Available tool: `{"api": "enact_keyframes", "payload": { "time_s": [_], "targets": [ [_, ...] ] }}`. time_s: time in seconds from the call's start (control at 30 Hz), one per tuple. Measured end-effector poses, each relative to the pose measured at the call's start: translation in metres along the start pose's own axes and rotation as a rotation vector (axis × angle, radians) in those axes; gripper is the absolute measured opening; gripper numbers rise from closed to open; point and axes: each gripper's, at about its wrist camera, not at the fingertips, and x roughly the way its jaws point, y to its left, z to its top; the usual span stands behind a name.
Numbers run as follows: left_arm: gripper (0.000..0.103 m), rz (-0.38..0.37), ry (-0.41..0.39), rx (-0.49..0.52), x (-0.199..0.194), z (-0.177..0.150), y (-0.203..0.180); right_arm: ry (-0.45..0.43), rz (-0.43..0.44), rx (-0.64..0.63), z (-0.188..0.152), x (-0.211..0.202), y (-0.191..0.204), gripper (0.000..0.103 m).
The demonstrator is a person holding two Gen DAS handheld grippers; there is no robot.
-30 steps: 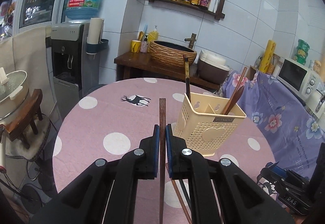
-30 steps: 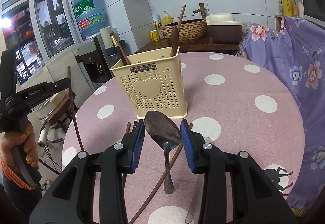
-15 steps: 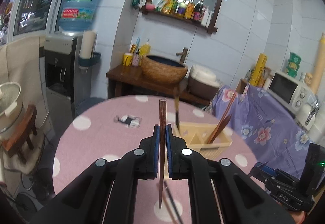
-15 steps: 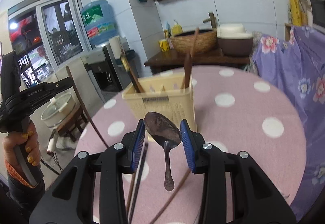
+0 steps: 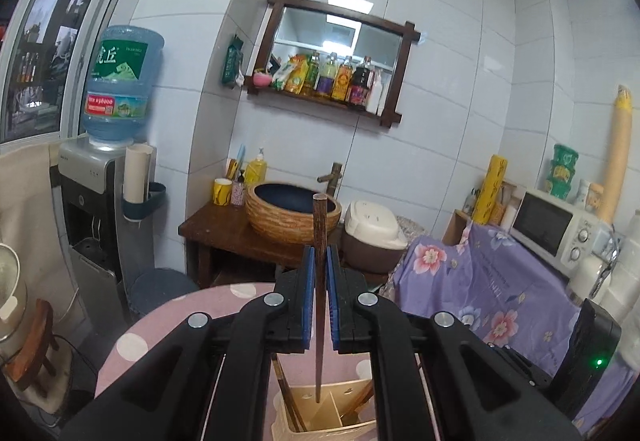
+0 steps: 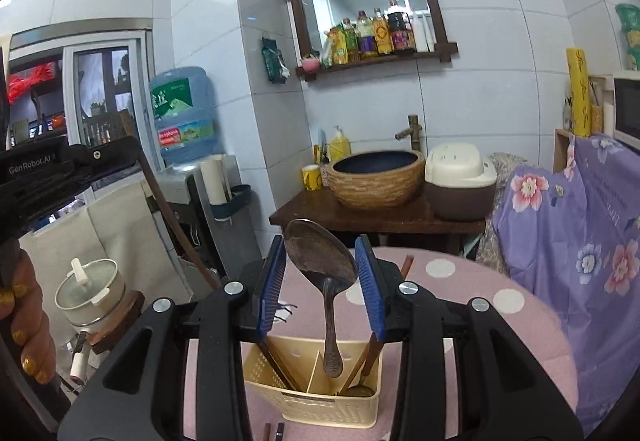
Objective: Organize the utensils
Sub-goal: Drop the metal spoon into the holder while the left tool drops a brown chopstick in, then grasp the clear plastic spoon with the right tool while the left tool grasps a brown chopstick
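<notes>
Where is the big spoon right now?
In the right wrist view, the spoon is pinched in the right claw, bowl up, hanging above the yellow basket on the pink table.

Cream holder point(image 6: 320, 401), pink white-dotted tablecloth point(image 6: 520, 321)

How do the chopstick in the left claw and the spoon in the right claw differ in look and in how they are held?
The chopstick is a thin, straight, dark wooden stick; the spoon is metal, with a broad oval bowl and a narrow handle. The left claw is shut almost fully on the chopstick, while the right claw stands wider, gripping the spoon by its bowl. Both hang nearly upright, lower ends above the cream utensil basket.
</notes>
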Motion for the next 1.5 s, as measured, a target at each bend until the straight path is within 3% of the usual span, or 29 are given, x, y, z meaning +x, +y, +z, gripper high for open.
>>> {"api": "enact_keyframes", "payload": {
  "time_s": [0.33, 0.43, 0.67, 0.77, 0.83, 0.9, 0.97, 1.07, 1.1, 1.23, 1.43, 1.5],
  "targets": [
    [0.007, 0.022, 0.176, -0.014, 0.053, -0.093, 0.016, 0.130, -0.052, 0.004, -0.085, 0.045, -0.013, 0.037],
    [0.007, 0.020, 0.217, -0.026, 0.062, -0.107, 0.022, 0.152, -0.055, 0.003, -0.096, 0.051, -0.014, 0.037],
    [0.006, 0.020, 0.227, -0.041, 0.065, -0.113, 0.028, 0.155, -0.064, 0.009, -0.106, 0.053, -0.019, 0.037],
    [0.007, 0.000, 0.219, -0.056, 0.058, -0.114, 0.029, 0.143, -0.064, 0.015, -0.107, 0.045, -0.019, 0.053],
    [0.019, -0.002, 0.224, -0.040, 0.050, -0.119, 0.029, 0.120, -0.068, 0.003, -0.107, 0.035, -0.018, 0.056],
    [0.056, 0.001, 0.228, -0.036, 0.040, -0.127, 0.030, 0.111, -0.082, -0.021, -0.110, 0.022, -0.017, 0.056],
    [0.062, 0.014, 0.241, -0.033, 0.028, -0.140, 0.035, 0.129, -0.095, -0.035, -0.117, 0.009, -0.019, 0.058],
    [0.083, 0.023, 0.326, -0.061, 0.020, -0.169, 0.050, 0.163, -0.125, -0.031, -0.132, -0.009, -0.027, 0.073],
    [0.083, 0.024, 0.364, -0.069, 0.019, -0.180, 0.054, 0.180, -0.146, -0.031, -0.141, -0.015, -0.030, 0.078],
    [0.083, 0.079, 0.470, -0.066, 0.015, -0.225, 0.062, 0.260, -0.223, -0.019, -0.176, -0.029, -0.044, 0.081],
    [0.082, 0.143, 0.518, 0.002, 0.011, -0.262, 0.056, 0.376, -0.277, 0.063, -0.222, -0.037, -0.068, 0.081],
    [0.070, 0.140, 0.549, 0.023, 0.015, -0.271, 0.053, 0.402, -0.282, 0.077, -0.232, -0.036, -0.072, 0.081]
  ]
}}
